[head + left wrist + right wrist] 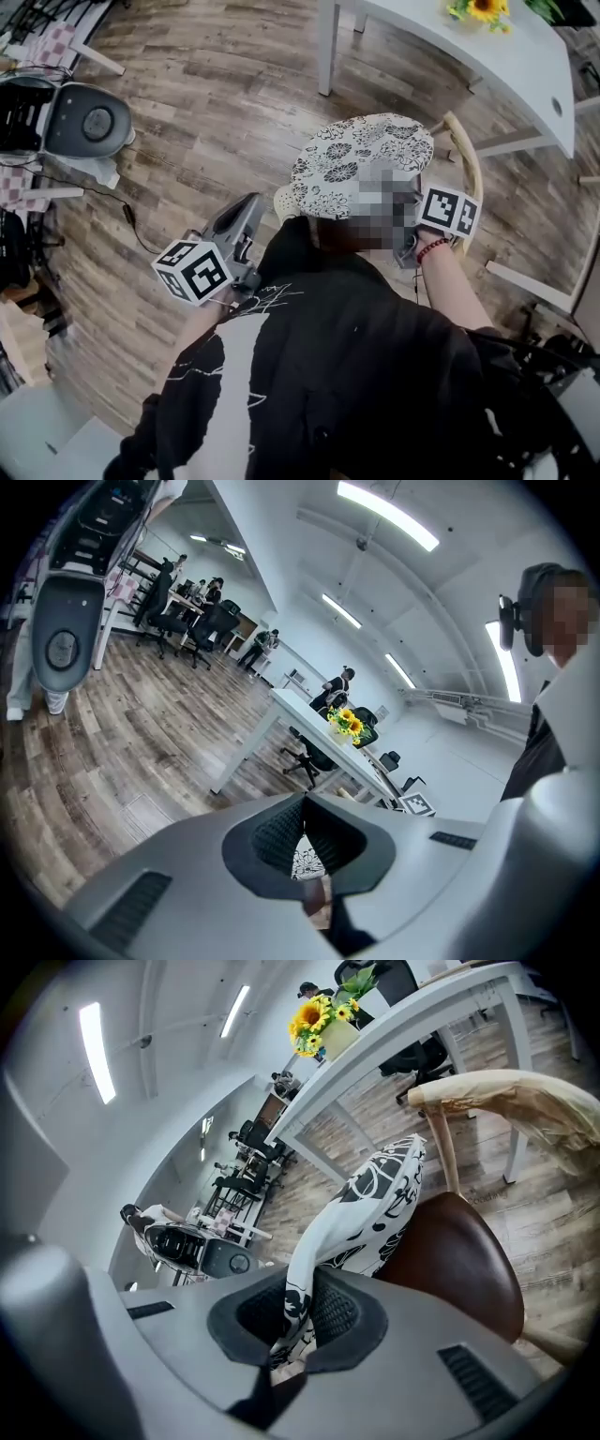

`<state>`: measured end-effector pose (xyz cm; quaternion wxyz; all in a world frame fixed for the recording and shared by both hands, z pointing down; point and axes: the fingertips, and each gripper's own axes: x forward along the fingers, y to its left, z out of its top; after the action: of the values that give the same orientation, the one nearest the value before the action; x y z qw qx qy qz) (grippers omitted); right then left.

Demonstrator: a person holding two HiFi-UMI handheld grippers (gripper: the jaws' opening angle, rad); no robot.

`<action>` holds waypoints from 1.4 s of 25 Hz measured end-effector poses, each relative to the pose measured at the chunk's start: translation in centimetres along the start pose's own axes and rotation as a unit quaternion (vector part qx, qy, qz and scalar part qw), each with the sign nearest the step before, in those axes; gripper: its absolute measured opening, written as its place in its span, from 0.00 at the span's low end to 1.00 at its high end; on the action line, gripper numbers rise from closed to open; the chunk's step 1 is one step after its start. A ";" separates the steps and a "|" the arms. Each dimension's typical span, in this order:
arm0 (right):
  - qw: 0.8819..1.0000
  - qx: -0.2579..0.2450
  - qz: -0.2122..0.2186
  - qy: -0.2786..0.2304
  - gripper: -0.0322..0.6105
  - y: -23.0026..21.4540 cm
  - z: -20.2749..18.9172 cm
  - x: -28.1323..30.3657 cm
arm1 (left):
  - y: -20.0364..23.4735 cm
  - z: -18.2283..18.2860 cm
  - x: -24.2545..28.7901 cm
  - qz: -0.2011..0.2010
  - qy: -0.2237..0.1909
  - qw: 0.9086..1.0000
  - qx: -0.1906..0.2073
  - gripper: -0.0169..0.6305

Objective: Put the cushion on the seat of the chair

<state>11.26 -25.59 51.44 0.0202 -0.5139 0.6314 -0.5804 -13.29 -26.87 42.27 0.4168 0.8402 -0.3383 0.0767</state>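
The cushion (361, 155), white with a black flower print, hangs tilted over the chair; the chair's curved wooden back (471, 164) shows to its right. In the right gripper view my right gripper (298, 1309) is shut on the cushion's (375, 1204) near edge, and the fabric rises from between the pads above the brown seat (464, 1260). Its marker cube (448, 208) shows in the head view, its jaws hidden there. My left gripper (249, 206) hovers just left of the cushion, apart from it. Its jaws (302, 808) meet at the tips with nothing gripped.
A white table (469, 47) with sunflowers (483, 9) stands behind the chair, one leg (326, 47) near the cushion. A grey and white machine (89, 122) sits at the far left, with a cable (131, 220) across the wooden floor.
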 end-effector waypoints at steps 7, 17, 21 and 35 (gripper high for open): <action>0.999 0.028 -0.018 0.008 0.09 -2.3 -1.9 -1.1 | 0.0 -0.6 -2.2 0.017 -0.018 1.000 -0.004 0.04; 0.999 0.033 -0.036 0.019 0.09 -5.0 -3.1 -1.8 | -0.7 -1.5 -3.3 0.031 -0.035 0.999 0.000 0.04; 0.998 0.030 -0.043 0.023 0.09 -5.4 -3.7 -1.9 | -0.9 -2.0 -3.9 0.036 -0.043 0.998 0.000 0.04; 0.995 0.069 -0.066 0.026 0.09 -8.5 -5.0 -1.8 | -1.0 -3.9 -4.9 0.048 -0.058 0.997 -0.003 0.04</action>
<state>14.36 -19.08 58.44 0.0011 -0.5364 0.5547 -0.6361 -15.76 -21.03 42.10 0.3952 0.8248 -0.4016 0.0469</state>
